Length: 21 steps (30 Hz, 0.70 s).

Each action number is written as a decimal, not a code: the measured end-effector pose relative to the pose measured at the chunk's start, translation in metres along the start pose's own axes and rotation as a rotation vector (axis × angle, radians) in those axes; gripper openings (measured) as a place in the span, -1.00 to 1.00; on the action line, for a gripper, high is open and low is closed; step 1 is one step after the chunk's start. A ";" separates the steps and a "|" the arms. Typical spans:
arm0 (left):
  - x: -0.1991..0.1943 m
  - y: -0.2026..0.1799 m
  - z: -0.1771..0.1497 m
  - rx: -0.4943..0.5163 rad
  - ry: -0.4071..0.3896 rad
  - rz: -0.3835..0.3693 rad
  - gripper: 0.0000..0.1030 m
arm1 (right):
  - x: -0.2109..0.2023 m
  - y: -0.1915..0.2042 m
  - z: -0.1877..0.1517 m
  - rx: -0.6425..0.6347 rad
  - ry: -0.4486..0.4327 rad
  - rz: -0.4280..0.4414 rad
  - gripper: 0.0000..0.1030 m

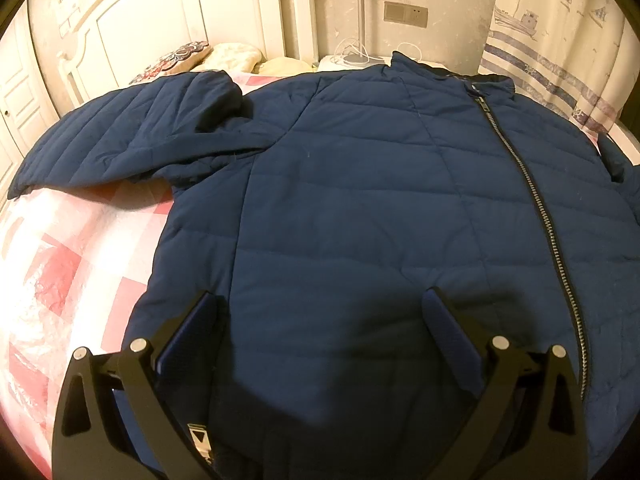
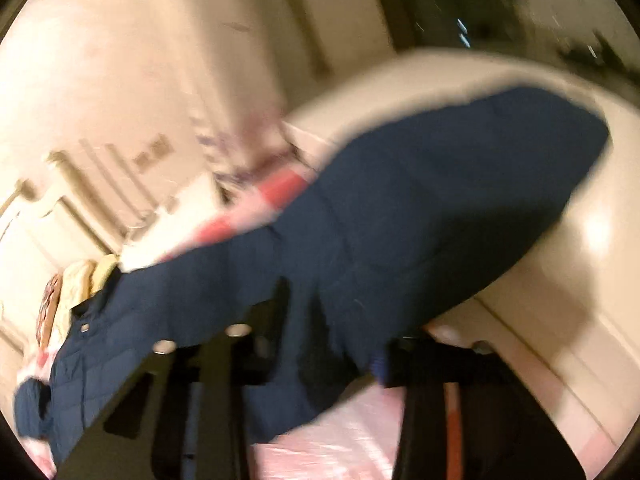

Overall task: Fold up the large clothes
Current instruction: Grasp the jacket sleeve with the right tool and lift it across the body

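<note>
Folding has barely begun: the jacket (image 1: 360,200) lies spread on the bed (image 1: 60,272) beyond the left gripper's (image 1: 320,312) apart jaws, while the right gripper's (image 2: 332,320) jaws clamp a sleeve (image 2: 440,200).

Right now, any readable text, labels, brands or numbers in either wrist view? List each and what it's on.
None readable.
Jacket: no visible brand or label; the metal zipper pull shows no legible marking.
Wall switch plate: no lettering visible.
Curtain: boat drawings only, no words.
Right wrist view: too motion-blurred to read anything.
</note>
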<state>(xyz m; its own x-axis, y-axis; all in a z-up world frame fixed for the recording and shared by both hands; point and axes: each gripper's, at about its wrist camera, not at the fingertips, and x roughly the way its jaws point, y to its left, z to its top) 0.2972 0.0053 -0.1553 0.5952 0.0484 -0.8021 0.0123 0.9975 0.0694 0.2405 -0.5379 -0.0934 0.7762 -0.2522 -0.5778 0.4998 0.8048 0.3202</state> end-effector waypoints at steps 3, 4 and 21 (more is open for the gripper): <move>0.000 -0.001 0.000 0.003 -0.003 0.004 0.96 | -0.033 0.056 0.002 -0.148 -0.081 0.093 -0.49; 0.000 -0.001 0.000 0.003 -0.003 0.005 0.96 | -0.041 0.077 0.000 -0.203 -0.098 0.126 -0.49; -0.003 0.001 -0.001 -0.014 -0.011 -0.011 0.96 | -0.018 0.229 -0.147 -0.598 0.422 0.330 0.43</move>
<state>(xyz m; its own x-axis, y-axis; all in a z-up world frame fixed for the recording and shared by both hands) 0.2947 0.0067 -0.1537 0.6037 0.0372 -0.7964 0.0077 0.9986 0.0525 0.2841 -0.2701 -0.1199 0.5778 0.1770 -0.7967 -0.1131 0.9842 0.1366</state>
